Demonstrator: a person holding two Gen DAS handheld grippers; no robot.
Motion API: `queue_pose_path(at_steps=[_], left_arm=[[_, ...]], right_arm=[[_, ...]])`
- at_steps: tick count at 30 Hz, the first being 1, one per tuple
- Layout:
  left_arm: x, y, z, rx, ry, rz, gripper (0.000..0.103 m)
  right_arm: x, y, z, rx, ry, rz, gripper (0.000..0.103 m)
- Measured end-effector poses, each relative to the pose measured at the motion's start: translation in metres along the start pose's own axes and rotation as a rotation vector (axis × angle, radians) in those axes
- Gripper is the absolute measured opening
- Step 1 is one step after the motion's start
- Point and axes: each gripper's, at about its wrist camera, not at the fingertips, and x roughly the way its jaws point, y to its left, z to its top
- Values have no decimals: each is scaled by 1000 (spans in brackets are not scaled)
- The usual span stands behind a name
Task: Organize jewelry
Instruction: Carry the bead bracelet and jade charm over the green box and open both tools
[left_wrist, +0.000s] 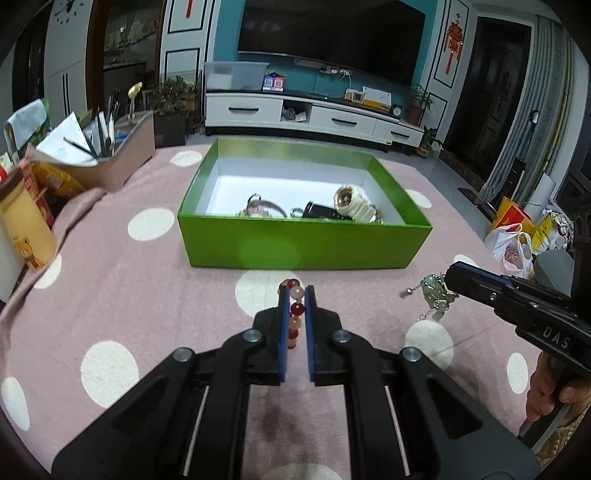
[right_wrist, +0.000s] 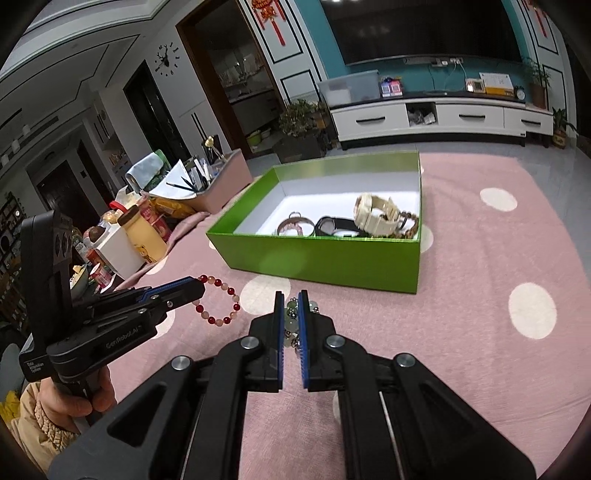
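my left tongs (left_wrist: 297, 295) are squeezed almost shut on a round bracelet of red and pink beads (right_wrist: 219, 301). it hangs in a loop just above the pink table cloth with white dots (left_wrist: 147, 295). my right tongs (right_wrist: 291, 302) are nearly closed too, pinching a pale green stone charm bracelet with a thin silver chain (left_wrist: 437, 295). both sit in front of the green cardboard box with white inside (left_wrist: 306, 243), where watches already lie. both look light, floppy and a bit slippery, so i think pinching one bead or stone is best. the bead loop hangs sideways from my tongs; the chain dangles down.
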Motion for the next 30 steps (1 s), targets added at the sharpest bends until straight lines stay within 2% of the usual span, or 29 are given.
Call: queue_pose_path(at_steps=[18,30], left_arm=[[-30,-19,55,70,-96,29,7],[-7,-16,104,80,-101,34,7]], right_arm=[[-32,10,39,-57,-91,-21,7],[-19,-1,81,-64,-127,-53,7]])
